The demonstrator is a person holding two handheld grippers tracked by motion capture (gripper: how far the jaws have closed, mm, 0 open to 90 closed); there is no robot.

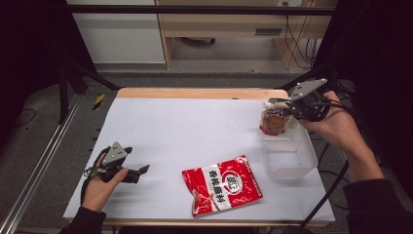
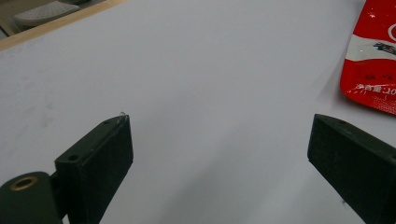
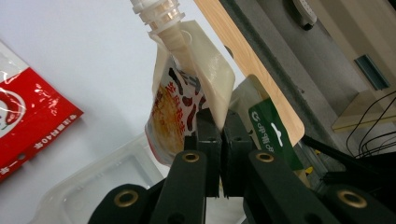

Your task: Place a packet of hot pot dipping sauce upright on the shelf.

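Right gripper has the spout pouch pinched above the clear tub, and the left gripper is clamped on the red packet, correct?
Not quite. The left gripper stands open over bare table; the left gripper view shows the red packet lying off to the side, untouched. The right gripper does pinch the spout pouch above the clear tub.

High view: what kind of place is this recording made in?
Probably a lab or workshop recording station: a white-topped table framed by dark metal rails, black curtains at the sides, and loose cables by wooden furniture behind.
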